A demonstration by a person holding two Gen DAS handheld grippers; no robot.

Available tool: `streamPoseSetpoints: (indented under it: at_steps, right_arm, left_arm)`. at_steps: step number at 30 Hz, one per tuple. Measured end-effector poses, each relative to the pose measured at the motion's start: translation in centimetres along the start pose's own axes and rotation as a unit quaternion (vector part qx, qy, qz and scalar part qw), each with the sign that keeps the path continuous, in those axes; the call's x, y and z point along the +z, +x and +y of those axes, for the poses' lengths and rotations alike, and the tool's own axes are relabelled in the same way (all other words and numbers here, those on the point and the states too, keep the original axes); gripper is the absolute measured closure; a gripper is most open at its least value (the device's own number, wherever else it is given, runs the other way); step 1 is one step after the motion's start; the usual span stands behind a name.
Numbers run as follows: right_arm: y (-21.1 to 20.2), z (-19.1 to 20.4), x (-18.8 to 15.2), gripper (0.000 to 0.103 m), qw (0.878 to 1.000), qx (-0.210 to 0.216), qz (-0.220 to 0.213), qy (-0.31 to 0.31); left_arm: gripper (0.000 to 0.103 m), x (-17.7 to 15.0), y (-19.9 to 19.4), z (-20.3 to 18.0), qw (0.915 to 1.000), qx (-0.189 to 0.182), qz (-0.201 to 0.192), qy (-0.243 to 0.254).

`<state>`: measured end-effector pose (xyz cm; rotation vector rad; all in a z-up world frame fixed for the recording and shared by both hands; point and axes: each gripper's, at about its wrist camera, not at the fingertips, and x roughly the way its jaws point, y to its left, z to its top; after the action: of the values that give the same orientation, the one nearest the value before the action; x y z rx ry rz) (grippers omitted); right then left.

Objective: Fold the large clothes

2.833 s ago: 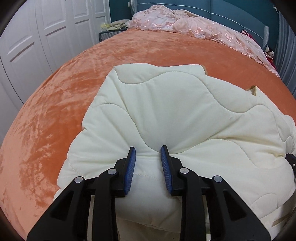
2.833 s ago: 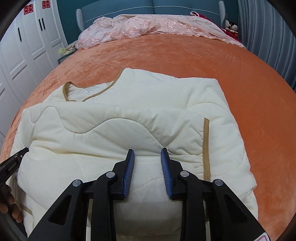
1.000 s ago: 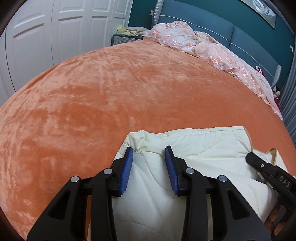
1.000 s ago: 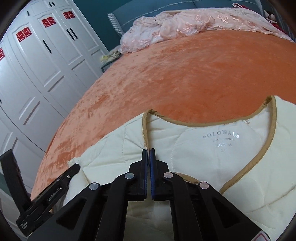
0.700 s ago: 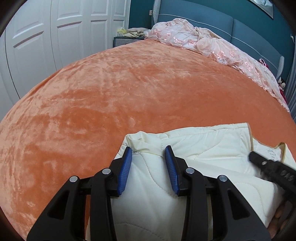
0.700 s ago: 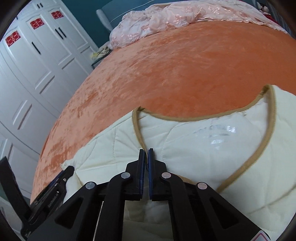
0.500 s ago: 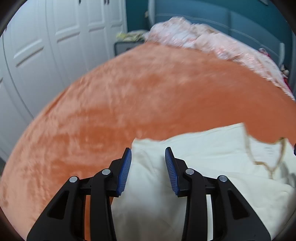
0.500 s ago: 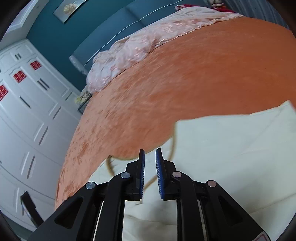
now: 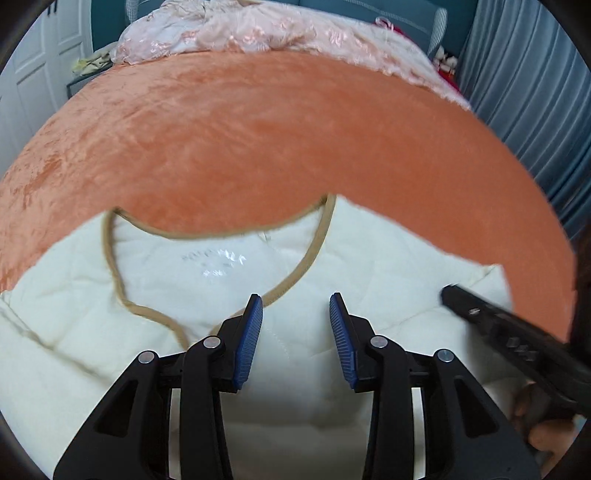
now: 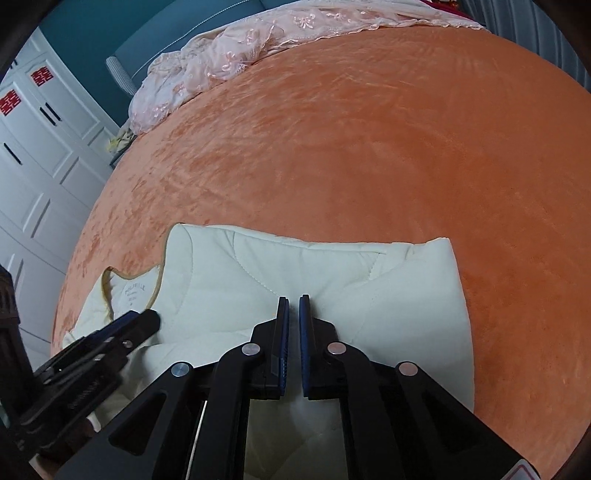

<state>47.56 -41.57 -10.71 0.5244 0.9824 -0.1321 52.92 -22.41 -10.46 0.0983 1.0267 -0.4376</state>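
Observation:
A cream quilted jacket (image 9: 388, 266) with a tan-trimmed neckline (image 9: 317, 243) lies folded on the orange bed cover (image 9: 258, 140). My left gripper (image 9: 295, 321) hovers over it just below the collar, jaws wide open and empty. My right gripper (image 10: 291, 321) sits over the jacket's (image 10: 332, 266) right shoulder fold, jaws nearly together with a narrow gap and no cloth visible between them. The right gripper shows at the right edge of the left wrist view (image 9: 517, 339); the left gripper shows at the lower left of the right wrist view (image 10: 92, 347).
A pink lace blanket (image 9: 277, 33) is heaped at the bed's head against a teal headboard. White wardrobe doors (image 10: 33, 147) stand along the left side. Grey curtains (image 9: 535, 92) hang at the right. Orange bed cover (image 10: 369, 147) stretches beyond the jacket.
Both grippers swung right across the jacket: the left from the left shoulder to the collar, the right from the collar, where it was shut, to the right shoulder, its jaws now slightly apart.

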Motion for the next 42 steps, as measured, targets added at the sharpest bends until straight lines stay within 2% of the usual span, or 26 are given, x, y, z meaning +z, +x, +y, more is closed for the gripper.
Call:
streamPoseSetpoints:
  at_steps: [3,11,22,23,24,26,27,28,29,30,31,33,35,37,39,42]
  right_arm:
    - [0.8,-0.1,-0.7,0.103,1.000,0.007,-0.010,0.007]
    - [1.4,0.4,-1.5,0.103,0.998,-0.016,-0.057,-0.006]
    - [1.4,0.6,-1.7,0.103,0.995,-0.029,-0.089,-0.015]
    - [1.4,0.6,-1.5,0.103,0.996,-0.030,-0.086,-0.015]
    - [1.2,0.7,-1.4,0.103,0.996,-0.034,-0.081,-0.015]
    - [-1.0,1.1,-1.2,0.103,0.993,-0.074,-0.093,-0.016]
    - [-3.5,1.2,-1.4,0.095,0.989,-0.089,-0.119,-0.010]
    - [-6.6,0.9,-2.0,0.085,0.986,-0.075,-0.151,0.000]
    - [-9.2,0.4,-2.8,0.081,0.984,-0.053,-0.169,0.005]
    - [-11.9,-0.3,-3.9,0.068,0.985,-0.033,-0.172,0.004]
    - [-14.5,-1.2,-5.4,0.055,0.985,-0.025,-0.170,0.002]
    - [-18.9,-3.7,-9.6,0.043,0.987,-0.023,-0.159,0.000]
    - [-22.3,-6.7,-14.2,0.040,0.992,-0.019,-0.123,0.001]
    - [-25.0,-9.4,-18.9,0.040,0.996,-0.022,-0.083,0.008]
    - [-27.4,-11.7,-23.9,0.040,0.998,-0.036,-0.051,0.013]
    - [-29.9,-13.2,-29.8,0.038,0.999,-0.036,-0.019,0.017]
  left_arm:
    - [0.066,-0.6,1.2,-0.1,0.9997,0.016,-0.015,-0.002]
    - [0.066,-1.4,2.1,-0.1,0.9979,0.041,-0.051,-0.002]
    - [0.067,-1.3,2.1,1.0,0.9964,0.032,-0.074,-0.026]
    - [0.070,-1.2,1.7,1.2,0.9957,0.045,-0.073,-0.036]
    - [0.077,-1.1,1.1,1.5,0.9948,0.060,-0.068,-0.048]
    - [0.080,-1.3,-1.6,2.6,0.9900,0.097,-0.069,-0.077]
    - [0.079,-1.7,-3.5,3.3,0.9883,0.095,-0.082,-0.087]
    - [0.077,-2.3,-6.0,4.3,0.9870,0.089,-0.099,-0.090]
    - [0.075,-3.1,-8.5,5.5,0.9854,0.099,-0.108,-0.087]
    - [0.067,-4.1,-10.6,6.7,0.9844,0.105,-0.112,-0.086]
    - [0.059,-5.5,-13.0,8.4,0.9848,0.100,-0.113,-0.087]
    - [0.052,-9.0,-17.2,12.2,0.9855,0.090,-0.098,-0.105]
    - [0.047,-13.1,-20.6,16.0,0.9876,0.070,-0.065,-0.125]
    - [0.036,-17.7,-23.6,19.1,0.9869,0.063,-0.033,-0.145]
    - [0.036,-22.3,-26.0,21.4,0.9844,0.061,-0.009,-0.165]
    - [0.032,-28.7,-28.7,23.3,0.9781,0.044,0.020,-0.202]
